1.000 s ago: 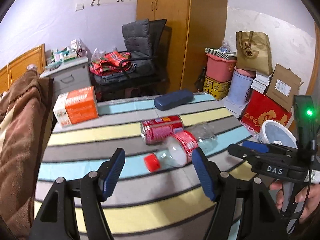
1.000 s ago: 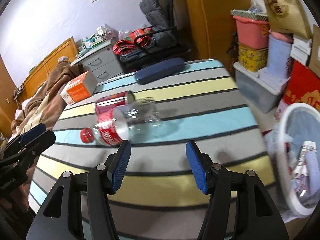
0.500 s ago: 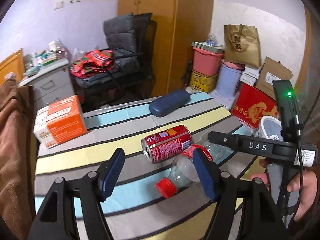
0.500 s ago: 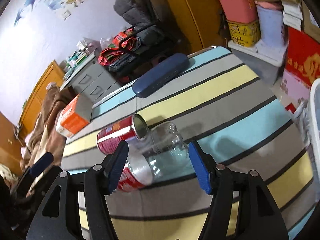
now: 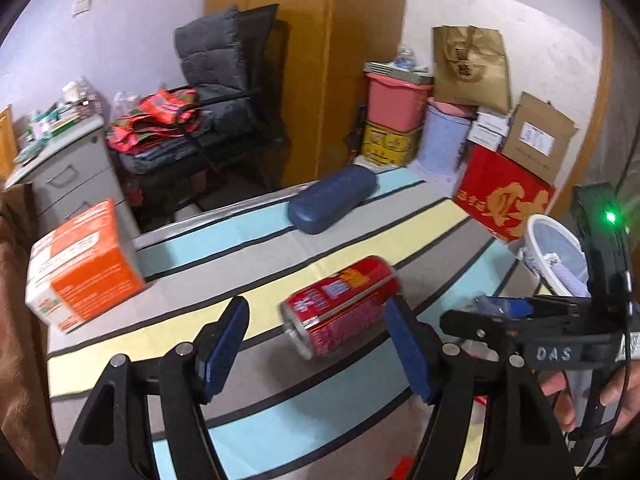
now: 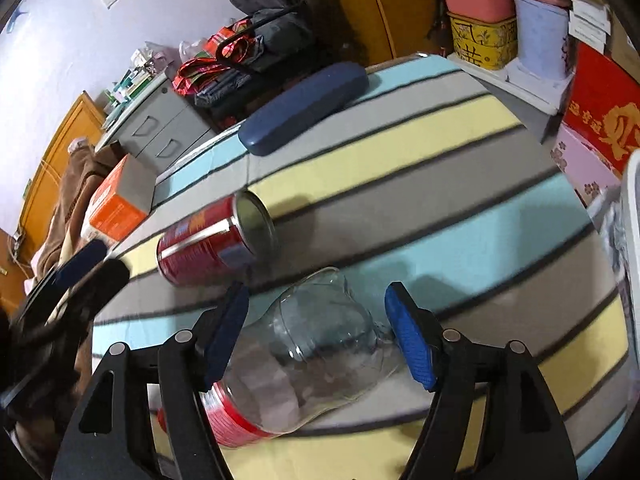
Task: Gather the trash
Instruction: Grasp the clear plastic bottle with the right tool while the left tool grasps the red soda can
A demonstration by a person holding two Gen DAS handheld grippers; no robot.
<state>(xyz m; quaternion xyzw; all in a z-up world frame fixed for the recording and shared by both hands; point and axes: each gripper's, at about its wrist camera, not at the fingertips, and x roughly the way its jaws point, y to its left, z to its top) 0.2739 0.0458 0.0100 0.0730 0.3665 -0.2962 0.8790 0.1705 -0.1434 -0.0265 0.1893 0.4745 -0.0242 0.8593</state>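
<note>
A red can (image 5: 340,308) lies on its side on the striped cloth (image 5: 248,256), between the pads of my left gripper (image 5: 316,344), which is open and clear of it. A clear plastic bottle (image 6: 320,352) with a red label lies just behind the can (image 6: 216,240). My right gripper (image 6: 316,336) straddles the bottle's clear end; its jaws are opening and the pads do not press on it. In the left wrist view the right gripper (image 5: 492,312) shows at the right, held by a hand (image 5: 580,392). The left gripper (image 6: 100,268) shows at the right wrist view's left edge.
A white trash basket (image 5: 556,252) stands on the floor past the table's right edge. An orange box (image 5: 80,264) and a blue glasses case (image 5: 332,200) also lie on the cloth. A brown blanket (image 6: 80,176) is to the left; boxes and tubs are stacked at the far right.
My left gripper has moved from the bottle to the red can. My right gripper has come down over the bottle's clear end and its jaws have widened.
</note>
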